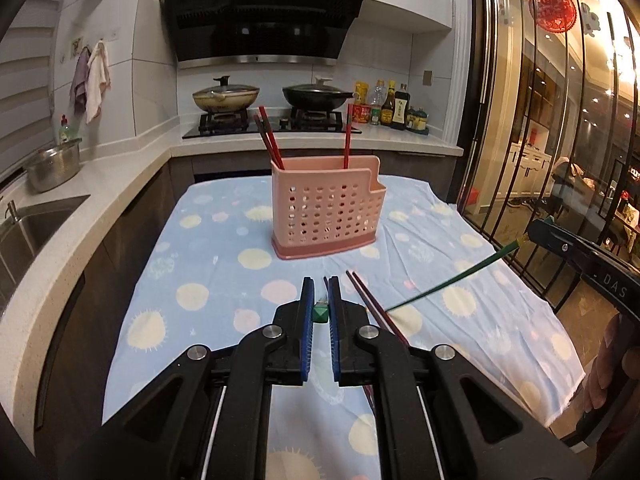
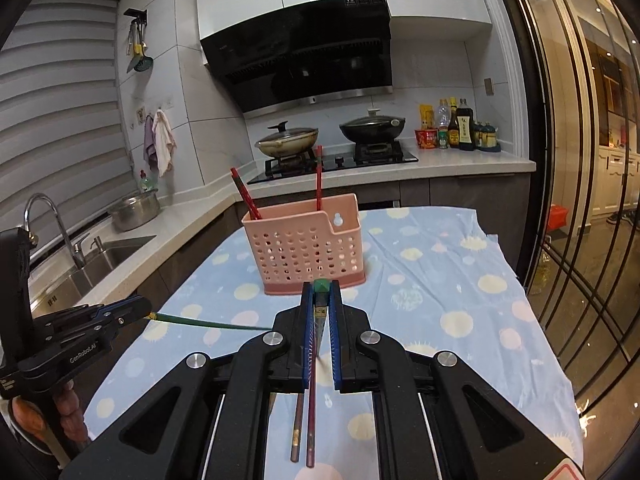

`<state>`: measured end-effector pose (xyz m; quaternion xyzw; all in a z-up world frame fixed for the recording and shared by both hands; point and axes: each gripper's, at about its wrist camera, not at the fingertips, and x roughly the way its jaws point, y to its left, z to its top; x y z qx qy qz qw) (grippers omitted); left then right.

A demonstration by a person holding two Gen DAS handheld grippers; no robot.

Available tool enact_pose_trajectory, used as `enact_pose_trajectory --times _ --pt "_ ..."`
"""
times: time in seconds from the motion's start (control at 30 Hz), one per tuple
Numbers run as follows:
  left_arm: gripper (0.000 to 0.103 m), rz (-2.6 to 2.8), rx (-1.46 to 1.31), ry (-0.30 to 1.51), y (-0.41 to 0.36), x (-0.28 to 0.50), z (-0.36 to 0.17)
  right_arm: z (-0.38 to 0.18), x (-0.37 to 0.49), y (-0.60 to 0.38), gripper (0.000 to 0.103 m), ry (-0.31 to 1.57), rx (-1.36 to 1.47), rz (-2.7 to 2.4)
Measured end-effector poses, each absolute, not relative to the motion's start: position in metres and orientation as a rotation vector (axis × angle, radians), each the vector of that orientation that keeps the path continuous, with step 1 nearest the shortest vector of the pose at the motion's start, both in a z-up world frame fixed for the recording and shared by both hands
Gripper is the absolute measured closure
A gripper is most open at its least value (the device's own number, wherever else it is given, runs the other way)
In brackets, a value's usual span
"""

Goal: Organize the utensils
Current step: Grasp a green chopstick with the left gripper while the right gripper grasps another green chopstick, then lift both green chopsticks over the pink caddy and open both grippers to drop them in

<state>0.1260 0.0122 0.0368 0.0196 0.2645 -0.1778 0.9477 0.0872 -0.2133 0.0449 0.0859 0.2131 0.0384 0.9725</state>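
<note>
Two grippers are up over the cloth-covered table (image 1: 208,240), each pinching one green chopstick by its top end. The left gripper (image 1: 321,312) is clenched on a green chopstick (image 1: 321,314) whose square end shows between the blue pads; seen from the right wrist, that stick (image 2: 208,322) runs out from the left gripper (image 2: 147,312) towards three o'clock. The right gripper (image 2: 321,298) is likewise clamped tight on its own green chopstick (image 2: 321,286), the end poking out at the fingertips; from the left wrist the same stick (image 1: 448,282) slants down towards eight o'clock from the right gripper (image 1: 530,236).

The pink holder (image 1: 328,216) stands upright on the cloth at twelve o'clock from both grippers, well apart from them. Three red chopsticks (image 1: 269,140) stand in it, two leaning together at its left end, one near the middle. Two dark red chopsticks (image 2: 310,420) lie side by side on the cloth beneath the right gripper.
</note>
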Motion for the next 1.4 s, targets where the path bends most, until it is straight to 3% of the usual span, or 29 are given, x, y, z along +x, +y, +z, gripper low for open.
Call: enact_pose_trajectory --times 0.6,1.07,1.4 --pt "0.096 -0.379 0.066 0.360 -0.007 0.178 0.124 0.122 0.156 -0.199 0.096 0.305 0.129 0.158" --pt "0.096 -0.382 0.077 0.246 -0.032 0.257 0.209 0.185 0.255 -0.196 0.096 0.237 0.134 0.135" --pt "0.096 -0.367 0.108 0.255 -0.049 0.309 0.216 0.196 0.311 -0.194 0.096 0.237 0.126 0.123"
